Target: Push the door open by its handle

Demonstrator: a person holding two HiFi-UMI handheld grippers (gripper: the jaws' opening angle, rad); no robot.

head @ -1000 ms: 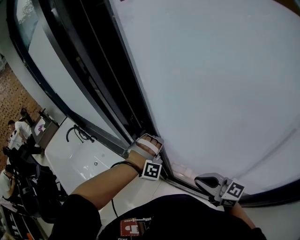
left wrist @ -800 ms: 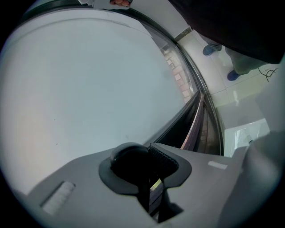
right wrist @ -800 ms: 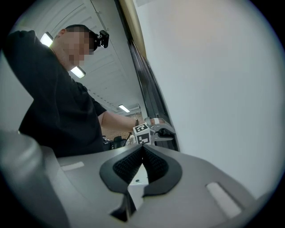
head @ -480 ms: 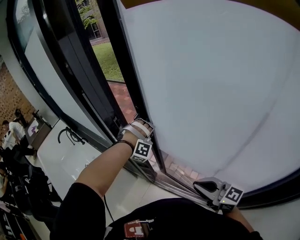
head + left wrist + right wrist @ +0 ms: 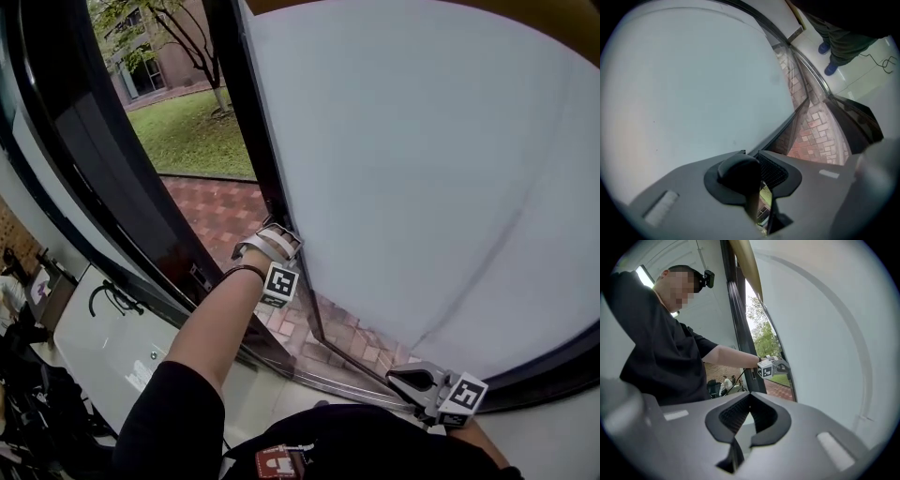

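Frosted white glass door in a dark metal frame (image 5: pixel 422 169) fills the head view from twelve to four o'clock and stands partly open, with red brick paving (image 5: pixel 225 211) and green lawn (image 5: pixel 192 131) showing through the gap toward eleven o'clock. The left gripper (image 5: pixel 272 242) sits at the door's free edge near the centre, and the right gripper (image 5: pixel 412 380) hangs idle at five o'clock, well apart from it. In the left gripper view the jaws stand about half closed around a dark rounded handle (image 5: pixel 737 169) at six o'clock, seemingly clamped on it, and the pale pane spreads toward ten o'clock. In the right gripper view that gripper's jaw tips meet with nothing between them. To do this step well, I judge, keep the clamp firm, push along the door's swing rather than into the pane, let the wrist turn with the arc, and keep the idle gripper clear of the frame.
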